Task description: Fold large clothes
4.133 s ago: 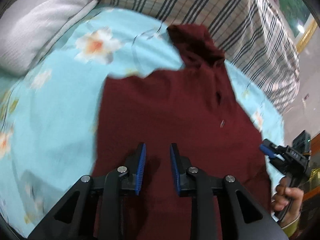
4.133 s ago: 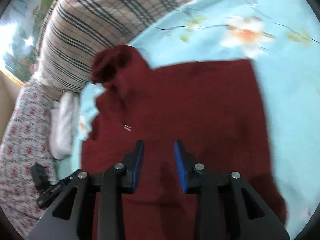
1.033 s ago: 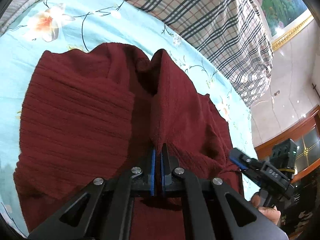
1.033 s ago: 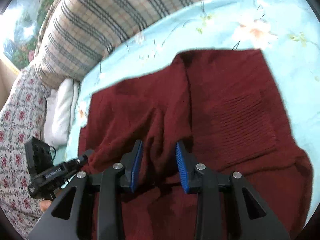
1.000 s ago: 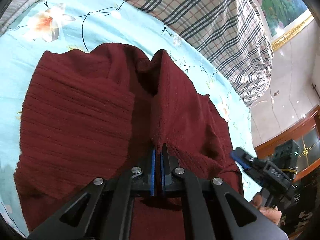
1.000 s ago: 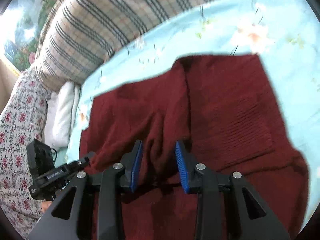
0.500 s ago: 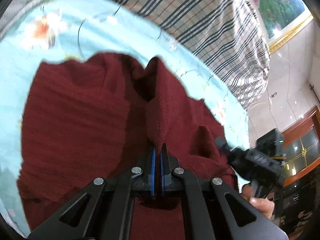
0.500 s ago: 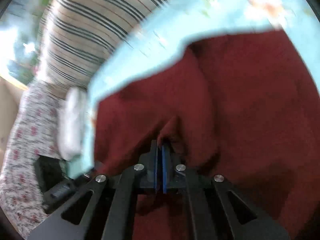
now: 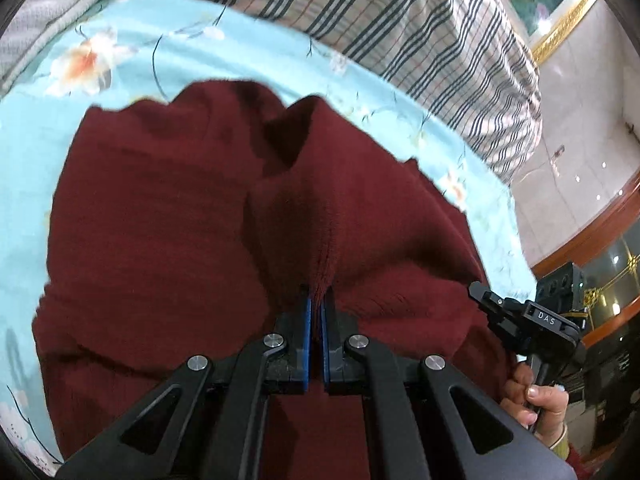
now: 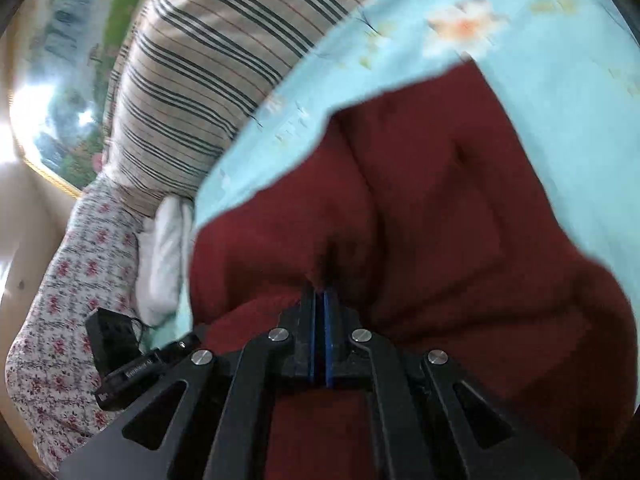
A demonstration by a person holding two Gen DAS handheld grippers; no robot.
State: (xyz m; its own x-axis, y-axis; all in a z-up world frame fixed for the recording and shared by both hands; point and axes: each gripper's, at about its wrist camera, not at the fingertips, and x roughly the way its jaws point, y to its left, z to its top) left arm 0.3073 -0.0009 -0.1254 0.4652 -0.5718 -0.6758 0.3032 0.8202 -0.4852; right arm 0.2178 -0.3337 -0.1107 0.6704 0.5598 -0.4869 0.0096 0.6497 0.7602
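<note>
A dark red knit sweater (image 9: 160, 220) lies on a light blue floral bedsheet (image 9: 248, 60). My left gripper (image 9: 315, 300) is shut on a fold of the sweater and holds it raised as a ridge. My right gripper (image 10: 319, 292) is shut on another fold of the sweater (image 10: 460, 220). The right gripper also shows at the right edge of the left wrist view (image 9: 520, 320), held by a hand. The left gripper shows at the lower left of the right wrist view (image 10: 132, 364). The sweater is partly folded, with layers lying over each other.
A plaid striped quilt (image 9: 400, 20) lies behind the sweater. A white pillow (image 10: 160, 256) and a flowered fabric (image 10: 60, 340) are at the left of the right wrist view. A polished floor and wooden furniture (image 9: 592, 240) lie beyond the bed's edge.
My right gripper has gone from open to shut on a fold of the sweater. Both grippers have lifted the cloth a little. The left gripper stays shut.
</note>
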